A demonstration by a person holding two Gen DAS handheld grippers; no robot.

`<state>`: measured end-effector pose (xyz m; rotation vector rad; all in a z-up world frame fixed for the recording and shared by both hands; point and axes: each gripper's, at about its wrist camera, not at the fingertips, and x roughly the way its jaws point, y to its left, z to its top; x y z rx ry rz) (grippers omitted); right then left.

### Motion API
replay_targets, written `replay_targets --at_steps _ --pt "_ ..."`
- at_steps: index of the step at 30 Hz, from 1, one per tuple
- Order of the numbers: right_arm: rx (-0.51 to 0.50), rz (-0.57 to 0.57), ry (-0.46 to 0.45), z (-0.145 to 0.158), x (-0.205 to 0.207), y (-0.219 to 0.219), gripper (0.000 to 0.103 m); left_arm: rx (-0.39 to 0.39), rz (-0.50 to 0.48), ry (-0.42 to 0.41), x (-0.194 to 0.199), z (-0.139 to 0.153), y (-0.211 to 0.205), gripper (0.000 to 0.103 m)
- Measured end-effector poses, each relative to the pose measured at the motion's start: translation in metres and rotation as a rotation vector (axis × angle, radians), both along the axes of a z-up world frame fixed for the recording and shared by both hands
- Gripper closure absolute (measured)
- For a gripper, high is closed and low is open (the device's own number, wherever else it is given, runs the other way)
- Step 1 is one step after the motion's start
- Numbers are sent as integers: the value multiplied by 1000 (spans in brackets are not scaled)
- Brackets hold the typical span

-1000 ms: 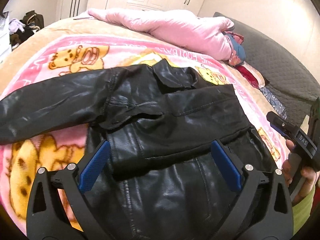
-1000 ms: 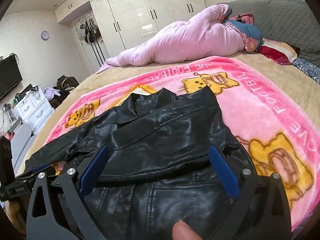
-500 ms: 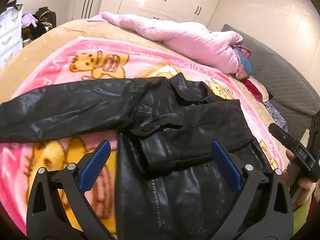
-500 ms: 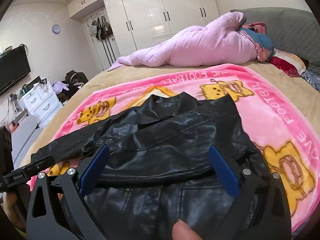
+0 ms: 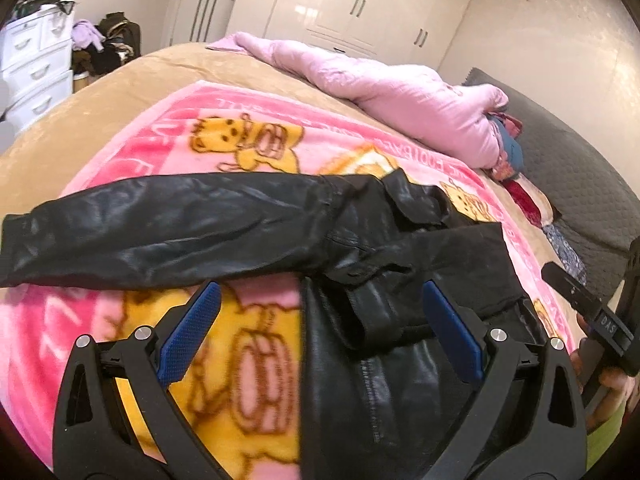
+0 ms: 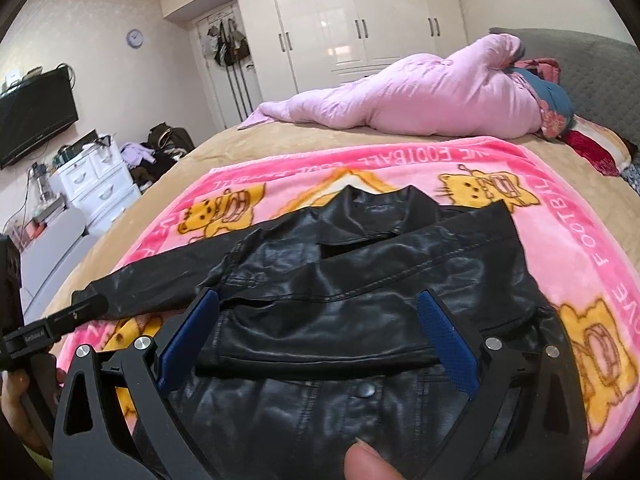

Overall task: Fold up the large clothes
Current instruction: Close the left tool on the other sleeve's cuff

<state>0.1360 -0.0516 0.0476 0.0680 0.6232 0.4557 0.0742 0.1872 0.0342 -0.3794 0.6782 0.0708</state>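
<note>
Left gripper (image 5: 318, 330): spread, holding nothing, above blanket (image 5: 160, 168).
Right gripper (image 6: 318, 338): spread, empty.
Jacket (image 5: 400, 280): left sleeve (image 5: 168, 228) outstretched.
Advice: pinch cuff, fold sleeve flat across chest.

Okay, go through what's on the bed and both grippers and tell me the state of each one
Black leather jacket: lying flat on the blanket, one sleeve already folded across its body.
Other sleeve: stretched straight out to the side, not yet folded.
Left gripper: open, holding nothing.
Right gripper: open, holding nothing.
Pink cartoon blanket: spread flat on the bed.
Pink quilt: bunched in a heap beyond the blanket.
Wardrobe doors: closed.
</note>
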Motion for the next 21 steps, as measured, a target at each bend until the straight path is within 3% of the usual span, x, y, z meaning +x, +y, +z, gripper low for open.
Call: replay_targets --at_steps 9,21 --pt "-35 63 -2 2 -4 50 4 10 128 9 -13 0 45 9" --pt "-25 164 31 0 -4 119 4 -80 275 30 -28 -19 104 9"
